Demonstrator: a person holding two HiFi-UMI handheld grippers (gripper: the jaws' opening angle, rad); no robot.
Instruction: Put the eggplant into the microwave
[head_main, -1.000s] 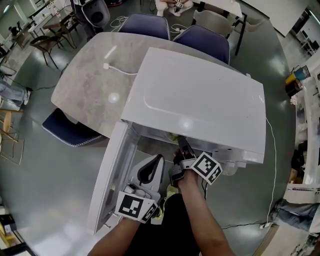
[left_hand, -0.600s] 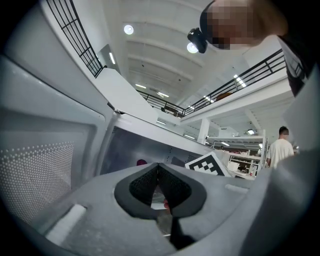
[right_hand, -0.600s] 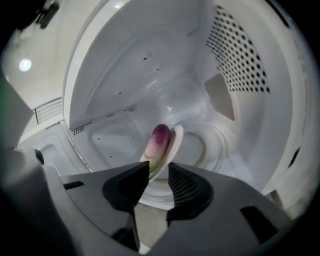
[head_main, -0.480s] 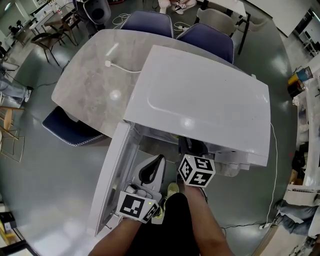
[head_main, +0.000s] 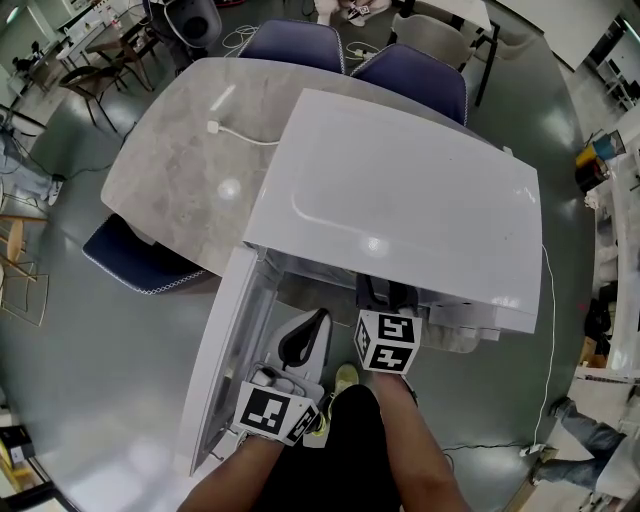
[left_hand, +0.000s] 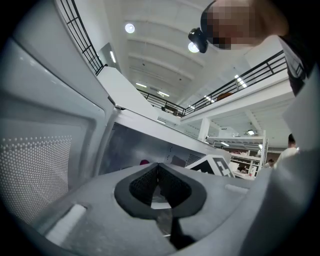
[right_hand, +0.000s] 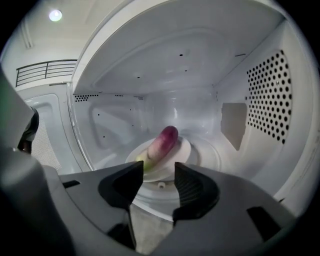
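Your right gripper (right_hand: 159, 172) has just been opening its jaws, and they stand wide apart with nothing between them. Ahead of it, inside the microwave (right_hand: 260, 95), the eggplant (right_hand: 161, 142) lies on a white plate (right_hand: 186, 148). It is slim and glossy, purple at the far tip and fading through pale pink to yellow-green at the near end. Your left gripper (left_hand: 158, 172) has its jaws closed together, empty.

**Right gripper rolled, jaws opened**

Within the last 1 second the right gripper (right_hand: 159, 176) has rolled about its own axis. In the head view its marker cube (head_main: 386, 341) was tilted out to the right; now it sits nearer the middle with another face up. Its jaws have just been opening. Nothing is between them, and the eggplant (right_hand: 161, 144) lies beyond on the plate (right_hand: 186, 149).
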